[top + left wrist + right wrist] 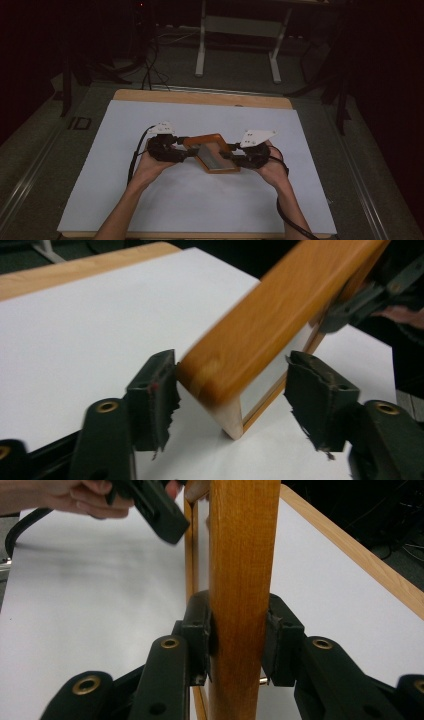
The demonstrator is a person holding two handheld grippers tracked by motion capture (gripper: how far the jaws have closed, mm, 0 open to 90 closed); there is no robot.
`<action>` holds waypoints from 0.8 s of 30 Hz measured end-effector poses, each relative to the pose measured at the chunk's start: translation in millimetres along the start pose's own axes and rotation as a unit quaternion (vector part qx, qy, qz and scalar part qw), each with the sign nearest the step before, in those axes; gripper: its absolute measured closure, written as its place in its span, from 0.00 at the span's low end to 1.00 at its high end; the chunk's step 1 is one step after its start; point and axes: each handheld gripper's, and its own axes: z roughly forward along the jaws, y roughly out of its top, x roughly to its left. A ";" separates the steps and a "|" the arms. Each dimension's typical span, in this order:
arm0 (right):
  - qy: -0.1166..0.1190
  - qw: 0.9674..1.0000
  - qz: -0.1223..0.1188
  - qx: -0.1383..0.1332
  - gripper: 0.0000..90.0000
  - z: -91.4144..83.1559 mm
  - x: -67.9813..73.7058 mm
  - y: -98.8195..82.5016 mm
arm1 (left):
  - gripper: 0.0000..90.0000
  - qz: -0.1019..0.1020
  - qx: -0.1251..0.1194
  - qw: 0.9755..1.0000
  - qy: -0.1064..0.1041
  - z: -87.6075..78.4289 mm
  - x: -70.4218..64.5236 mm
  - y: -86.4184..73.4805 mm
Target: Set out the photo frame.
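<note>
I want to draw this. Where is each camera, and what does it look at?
High view: above the table, looking down; forearms, both hands.
Left gripper view: on the left gripper, jaws open around the wooden frame.
Right gripper view: on the right gripper, clamping the frame; the other hand beyond.
All three share the frame and white sheet.

Lighting: high view dim overall; the white sheet [200,195] on the worktop is the brightest area, the surrounding room lost in near-black. Shadows: soft, faint. Glare: none noted. Blur: the wooden frame [280,320] is smeared in the left gripper view and sharper in the right gripper view; the far hand [75,497] is soft.
</note>
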 end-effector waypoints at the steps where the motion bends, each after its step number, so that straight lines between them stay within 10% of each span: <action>1: -0.001 1.000 0.001 0.000 0.76 -0.6 -0.4 -0.7 | 0.44 0.002 0.004 1.000 -0.002 3.4 -0.3 -1.5; 9: 0.010 1.000 0.005 0.003 0.76 -6.5 -3.4 -7.4 | 0.55 0.019 0.023 0.999 -0.033 14.1 -1.4 -4.4; 24: 0.004 0.999 0.033 0.023 0.72 -10.5 -10.6 -12.5 | 0.70 0.057 0.034 0.997 -0.027 18.1 -8.3 -0.7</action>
